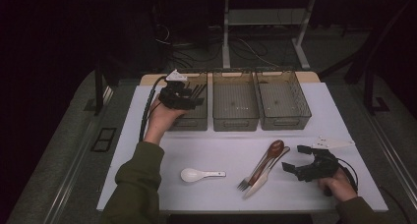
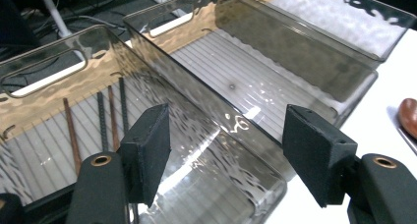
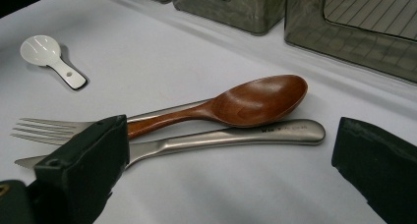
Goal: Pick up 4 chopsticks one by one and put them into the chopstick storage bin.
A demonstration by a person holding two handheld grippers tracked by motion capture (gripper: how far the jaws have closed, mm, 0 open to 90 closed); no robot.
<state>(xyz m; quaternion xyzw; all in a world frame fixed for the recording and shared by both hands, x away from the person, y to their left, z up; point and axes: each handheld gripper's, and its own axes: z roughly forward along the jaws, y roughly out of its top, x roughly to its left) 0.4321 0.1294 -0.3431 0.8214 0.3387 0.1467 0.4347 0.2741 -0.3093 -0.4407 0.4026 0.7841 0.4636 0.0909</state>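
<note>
Sleeves and forearms enter at the bottom of the high view: left claw (image 1: pixel 189 97) hovers upper left over the left bin (image 1: pixel 196 120), right claw (image 1: pixel 298 161) low right, gaping at the cutlery pile (image 1: pixel 263 169) just to its left, handles running diagonally.

Left claw view: pads well apart, nothing between; chopsticks (image 2: pixel 105 121) lie in that bin, middle bin (image 2: pixel 246 81) bare.

Right claw view: jaws wide, empty; wooden spoon (image 3: pixel 236 106) crosses knife (image 3: pixel 231 138) and fork (image 3: pixel 46 128) straight ahead, white spoon (image 3: pixel 49 57) upper left.

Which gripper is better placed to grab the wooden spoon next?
Right. The right gripper sits open beside the wooden spoon, jaws already facing it. The left gripper is open over the left bin, away from the cutlery.
</note>
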